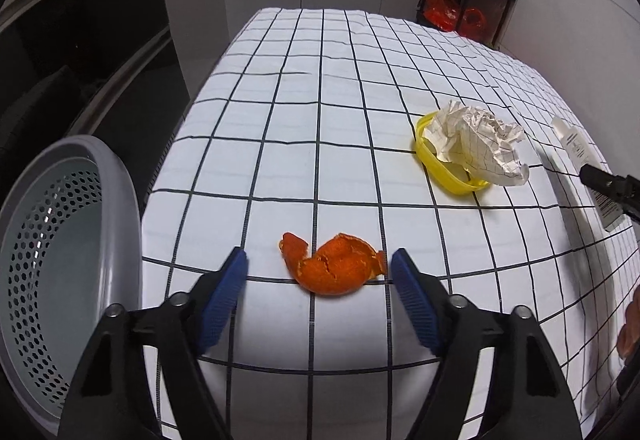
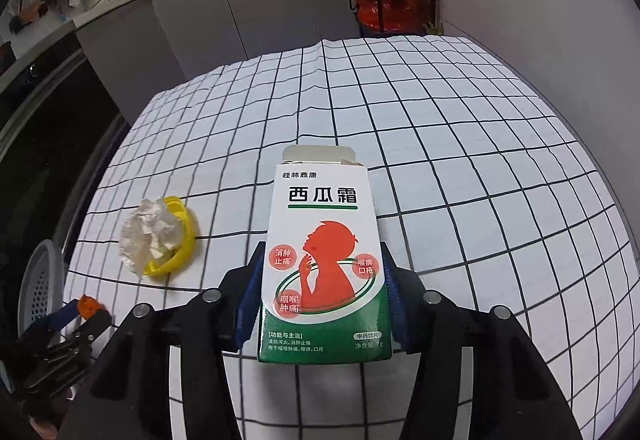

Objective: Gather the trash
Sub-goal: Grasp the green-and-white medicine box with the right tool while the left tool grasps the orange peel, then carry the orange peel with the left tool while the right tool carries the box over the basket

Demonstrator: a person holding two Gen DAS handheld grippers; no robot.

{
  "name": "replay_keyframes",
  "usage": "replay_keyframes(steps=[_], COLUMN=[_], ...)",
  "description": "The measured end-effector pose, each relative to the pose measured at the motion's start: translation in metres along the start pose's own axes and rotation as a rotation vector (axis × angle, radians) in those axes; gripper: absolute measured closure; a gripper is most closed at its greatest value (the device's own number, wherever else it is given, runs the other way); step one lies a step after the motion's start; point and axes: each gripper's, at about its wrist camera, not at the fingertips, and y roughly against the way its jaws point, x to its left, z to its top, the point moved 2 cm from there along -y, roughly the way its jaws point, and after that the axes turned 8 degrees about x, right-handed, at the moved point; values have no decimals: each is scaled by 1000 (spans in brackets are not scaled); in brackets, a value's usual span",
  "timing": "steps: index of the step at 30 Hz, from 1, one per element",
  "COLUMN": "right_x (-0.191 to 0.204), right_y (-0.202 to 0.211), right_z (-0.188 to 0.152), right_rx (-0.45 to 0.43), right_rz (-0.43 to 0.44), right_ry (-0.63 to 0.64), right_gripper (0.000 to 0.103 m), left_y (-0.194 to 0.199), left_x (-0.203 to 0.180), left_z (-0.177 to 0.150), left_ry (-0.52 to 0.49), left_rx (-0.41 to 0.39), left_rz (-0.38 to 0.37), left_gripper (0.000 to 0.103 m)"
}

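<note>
Left wrist view, orange peel [image 1: 334, 268] between open left hand-held gripper [image 1: 320, 264] pads, right hand-held gripper [image 2: 320, 280] clamping medicine box [image 2: 322, 260]

Trash on the checked cloth

An orange peel [image 1: 334, 268] lies curled; crumpled paper [image 1: 478, 141] rests on a yellow lid [image 1: 444, 171]; a white-and-green box [image 2: 322, 260] (top flap open) is gripped upright, beside a grey perforated bin [image 1: 52, 272].

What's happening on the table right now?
A person is clearing trash with two handheld grippers. The right gripper is clamped on a medicine box. The left gripper straddles an orange peel, pads not pressing it yet. Crumpled paper on a yellow lid waits; the grey basket sits left.
</note>
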Motion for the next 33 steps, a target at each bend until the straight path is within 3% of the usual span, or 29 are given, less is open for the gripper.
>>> replay_keyframes(steps=[2, 4, 9, 20, 33], right_x=[4, 10, 28, 83, 186], right_y=[6, 11, 19, 40, 51], right_z=[-3, -7, -18, -51, -71], right_rx=[-4, -10, -19, -43, -54], right_rz=[17, 25, 32, 81, 166], right_ry=[-4, 3, 26, 102, 265], right_gripper=[52, 52, 52, 52, 52], left_y=[2, 4, 15, 69, 103], left_x=[-2, -4, 2, 45, 129], left_z=[-1, -2, -6, -10, -32], left_ry=[-9, -21, -24, -14, 83], left_rx=[-3, -2, -12, -135, -171], left_rz=[0, -18, -22, 24, 125], left_gripper=[50, 71, 81, 81, 81])
